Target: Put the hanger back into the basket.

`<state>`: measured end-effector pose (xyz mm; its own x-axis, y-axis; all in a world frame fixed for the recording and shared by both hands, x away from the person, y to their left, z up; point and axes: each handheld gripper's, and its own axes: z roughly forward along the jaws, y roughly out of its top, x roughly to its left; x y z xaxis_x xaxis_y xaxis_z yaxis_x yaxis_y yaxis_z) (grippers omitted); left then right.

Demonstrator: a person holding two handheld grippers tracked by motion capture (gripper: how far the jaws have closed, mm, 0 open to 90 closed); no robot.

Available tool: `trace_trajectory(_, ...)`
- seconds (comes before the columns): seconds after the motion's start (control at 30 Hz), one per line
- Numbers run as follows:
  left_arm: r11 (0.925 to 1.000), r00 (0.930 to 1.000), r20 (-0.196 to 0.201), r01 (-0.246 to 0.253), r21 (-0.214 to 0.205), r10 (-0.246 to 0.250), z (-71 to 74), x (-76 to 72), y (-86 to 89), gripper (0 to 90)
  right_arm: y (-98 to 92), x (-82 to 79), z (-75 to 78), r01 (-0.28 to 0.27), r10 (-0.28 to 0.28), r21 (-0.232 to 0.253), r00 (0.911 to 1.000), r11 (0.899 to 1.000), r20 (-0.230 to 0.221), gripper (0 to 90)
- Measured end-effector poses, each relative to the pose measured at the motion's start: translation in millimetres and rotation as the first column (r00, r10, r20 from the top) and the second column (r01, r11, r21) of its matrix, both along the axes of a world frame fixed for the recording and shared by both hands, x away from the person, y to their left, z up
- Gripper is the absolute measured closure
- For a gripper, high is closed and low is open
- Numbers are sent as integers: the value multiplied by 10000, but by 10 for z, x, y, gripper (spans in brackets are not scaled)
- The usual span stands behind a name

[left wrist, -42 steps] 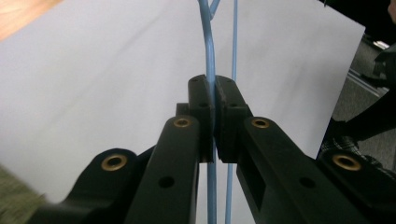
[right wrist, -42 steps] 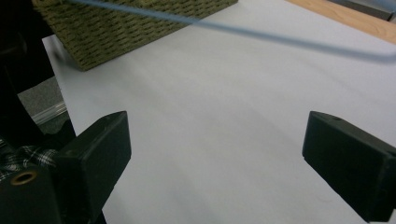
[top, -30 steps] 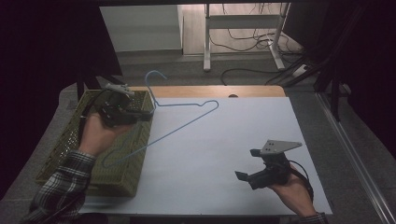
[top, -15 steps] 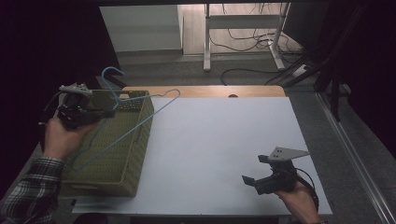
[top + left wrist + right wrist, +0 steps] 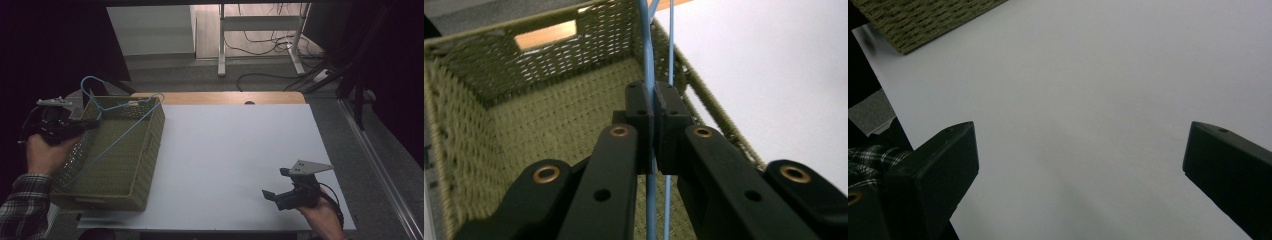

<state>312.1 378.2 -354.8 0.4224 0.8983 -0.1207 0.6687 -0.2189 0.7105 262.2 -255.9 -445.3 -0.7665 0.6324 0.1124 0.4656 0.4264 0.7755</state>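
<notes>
room: dark | floor (image 5: 280, 82): grey | white desk frame (image 5: 222, 47) | cables (image 5: 260, 35) on floor

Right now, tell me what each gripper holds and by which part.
The left gripper is shut on the blue wire hanger, pinching one straight wire of it above the basket. The right gripper is open and holds nothing.

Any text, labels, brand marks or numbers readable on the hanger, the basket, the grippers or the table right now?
None can be read.
The blue wire hanger, the woven green basket, the white tabletop, the left gripper and the right gripper all show bare surfaces, with no print, label or number in any view.
</notes>
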Motion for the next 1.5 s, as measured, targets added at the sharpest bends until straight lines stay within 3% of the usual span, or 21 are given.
trace_trajectory(0.13,9996,9996,44,-267,-100,267,-62,-14,96,875,7,1,-17,-27,27,-98,10000,9999,-29,8)
trace_trajectory(0.37,9978,9981,-199,-597,-296,592,-305,-3,237,875,15,3,-27,-88,87,-152,9999,9998,-56,7)
trace_trajectory(0.7,9966,9940,-898,-663,-493,617,-701,96,208,874,26,10,-61,-205,200,-311,9997,9993,-162,7)
trace_trajectory(0.8,9963,9898,-1273,-708,-495,640,-855,139,164,873,31,10,-67,-244,237,-386,9995,9990,-185,7)
trace_trajectory(1.03,9963,9863,-1514,-728,-462,651,-993,157,142,857,35,8,-86,-294,281,-489,9992,9984,-271,7)
trace_trajectory(1.13,9949,9880,-1314,-882,-479,813,-970,124,142,747,29,7,-84,-279,267,-476,9993,9985,-256,7)
trace_trajectory(1.3,9923,9947,-743,-785,-961,715,-868,-10,119,524,20,7,-78,-237,229,-456,9996,9987,-193,7)
trace_trajectory(1.4,9886,9985,-301,-496,-1419,458,-807,-113,55,416,11,2,-69,-182,175,-439,9997,9989,-144,7)
trace_trajectory(1.43,9845,10000,23,-86,-1754,91,-761,-188,-16,337,3,-1,-66,-108,104,-396,9999,9992,-105,7)
trace_trajectory(1.47,9845,10000,23,-86,-1754,91,-761,-188,-16,298,3,-1,-66,-108,104,-396,9999,9992,-105,7)
trace_trajectory(1.5,9813,9993,294,273,-1907,-221,-709,-263,-115,261,-10,0,-61,-50,47,-355,10000,9994,-85,7)
